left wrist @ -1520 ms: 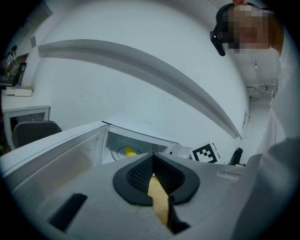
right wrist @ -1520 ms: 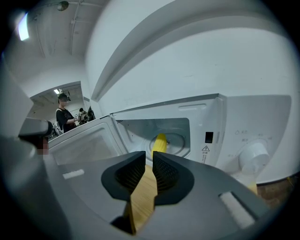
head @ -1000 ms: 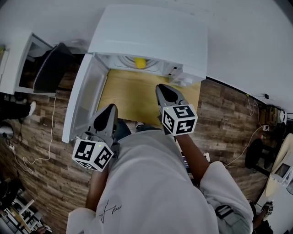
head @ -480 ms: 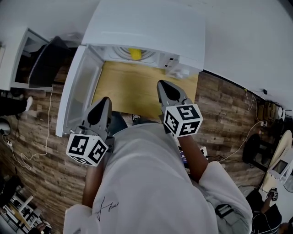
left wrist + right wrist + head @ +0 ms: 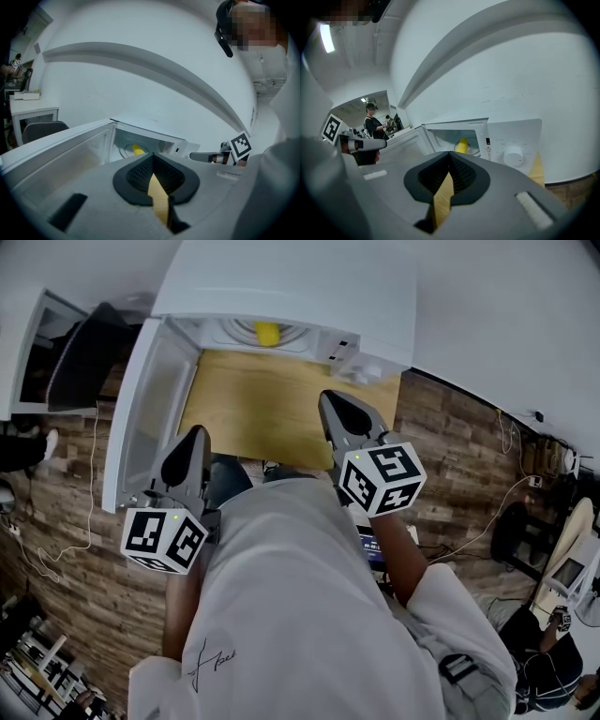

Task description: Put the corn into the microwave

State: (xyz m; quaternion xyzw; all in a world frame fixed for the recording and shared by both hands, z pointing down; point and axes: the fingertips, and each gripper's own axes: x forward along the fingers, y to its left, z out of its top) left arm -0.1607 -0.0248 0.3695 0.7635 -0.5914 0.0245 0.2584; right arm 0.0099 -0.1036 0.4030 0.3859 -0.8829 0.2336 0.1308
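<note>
The yellow corn [image 5: 267, 332] lies on the turntable inside the white microwave [image 5: 300, 287], whose door [image 5: 150, 418] hangs wide open to the left. It also shows in the cavity as corn [image 5: 137, 150] and corn [image 5: 462, 145]. My left gripper [image 5: 192, 451] is shut and empty over the table's near edge, below the open door. My right gripper [image 5: 339, 409] is shut and empty too, above the wooden table [image 5: 281, 418], well short of the cavity. The same jaws, left gripper [image 5: 152, 158] and right gripper [image 5: 450, 157], stand together and point at the opening.
The microwave's control panel with a round dial [image 5: 513, 154] is right of the cavity. A black chair [image 5: 80, 367] and a white desk stand at far left, with cables [image 5: 66, 549] on the wood floor. A person [image 5: 374, 124] stands in the background.
My right gripper has risen a little and looks larger in the head view. The microwave sits higher in that view. The corn stays in the cavity, and the left gripper has hardly moved.
</note>
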